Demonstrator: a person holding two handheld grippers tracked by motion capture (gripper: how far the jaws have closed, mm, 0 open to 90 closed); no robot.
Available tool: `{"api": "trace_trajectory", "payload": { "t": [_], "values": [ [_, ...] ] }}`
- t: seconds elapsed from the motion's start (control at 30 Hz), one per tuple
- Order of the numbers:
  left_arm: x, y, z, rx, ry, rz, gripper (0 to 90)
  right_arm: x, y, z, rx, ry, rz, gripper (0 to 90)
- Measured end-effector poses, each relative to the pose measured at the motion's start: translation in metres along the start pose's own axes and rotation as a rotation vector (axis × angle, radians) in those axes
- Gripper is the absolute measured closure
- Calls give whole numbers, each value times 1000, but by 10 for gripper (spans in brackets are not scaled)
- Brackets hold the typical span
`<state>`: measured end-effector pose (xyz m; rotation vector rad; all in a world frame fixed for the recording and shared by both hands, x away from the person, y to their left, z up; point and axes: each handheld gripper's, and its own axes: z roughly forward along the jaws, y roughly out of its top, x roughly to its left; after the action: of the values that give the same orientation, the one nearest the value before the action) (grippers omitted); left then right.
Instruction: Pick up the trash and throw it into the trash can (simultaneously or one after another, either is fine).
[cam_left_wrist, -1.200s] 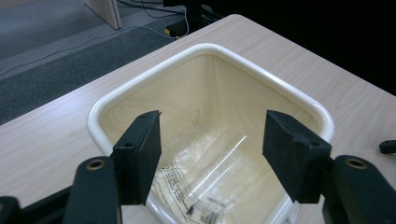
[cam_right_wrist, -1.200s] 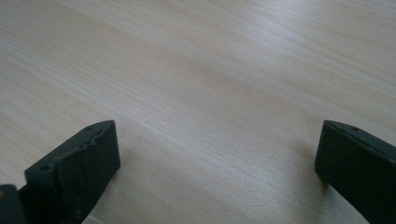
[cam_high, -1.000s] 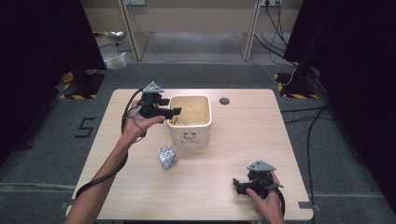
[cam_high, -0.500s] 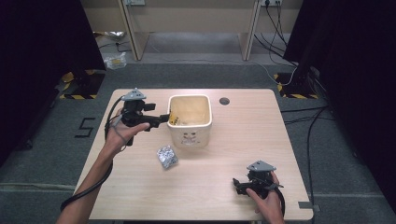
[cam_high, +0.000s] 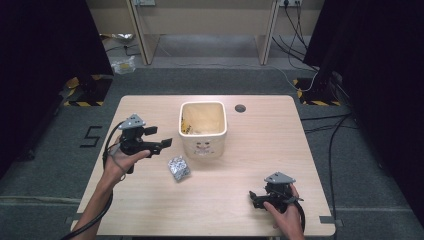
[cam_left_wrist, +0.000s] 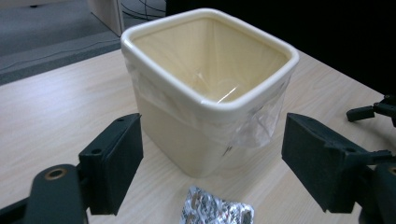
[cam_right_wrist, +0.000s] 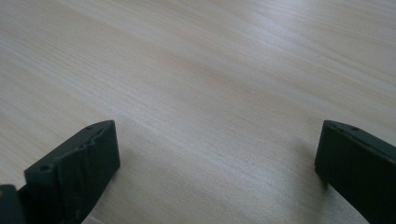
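Observation:
A cream square bin (cam_high: 202, 131) with a clear liner stands at the table's middle back, and in the left gripper view the bin (cam_left_wrist: 205, 93) rises straight ahead. A crumpled foil wrapper (cam_high: 178, 168) lies just in front of its left corner; the wrapper (cam_left_wrist: 217, 212) is below the jaws. My left gripper (cam_high: 159, 136) hovers left of the bin, pointing at it. It is open, its jaws have just been opening, and nothing is between them. My right gripper (cam_high: 255, 198) rests low near the front right edge, open over bare wood (cam_right_wrist: 215, 93).
A round cable hole (cam_high: 240, 108) sits in the tabletop (cam_high: 260, 150) behind the bin. Something yellow (cam_high: 186, 126) lies inside the bin at its left wall. Cables (cam_high: 330, 130) trail on the floor to the right. Wooden furniture legs (cam_high: 140, 35) stand beyond the table.
My left gripper has drawn back from the bin's rim, leftward and toward the person, and dropped lower. The right gripper has stayed where it was.

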<state>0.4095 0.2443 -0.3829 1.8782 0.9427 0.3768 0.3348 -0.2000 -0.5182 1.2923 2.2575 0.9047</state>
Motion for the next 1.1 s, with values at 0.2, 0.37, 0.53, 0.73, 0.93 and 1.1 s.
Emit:
{"api": "trace_trajectory", "payload": {
  "t": [0.2, 0.37, 0.53, 0.73, 0.93, 1.1],
  "values": [
    [4, -23, 8, 19, 13, -21, 213, 0, 0, 0, 1, 0, 0, 2],
    [10, -46, 19, 40, 20, -47, 217, 0, 0, 0, 2, 0, 1, 2],
    [17, -72, 32, 74, 15, -78, 218, 0, 0, 0, 2, 0, 0, 2],
    [22, -84, 40, 100, 25, -74, 217, 0, 0, 0, 2, 0, 1, 3],
    [23, -90, 46, 119, 23, -83, 217, 0, 0, 0, 1, -1, 1, 4],
    [24, -95, 53, 130, 21, -91, 217, 0, 0, 0, 1, 0, 1, 5]
  ]
}}
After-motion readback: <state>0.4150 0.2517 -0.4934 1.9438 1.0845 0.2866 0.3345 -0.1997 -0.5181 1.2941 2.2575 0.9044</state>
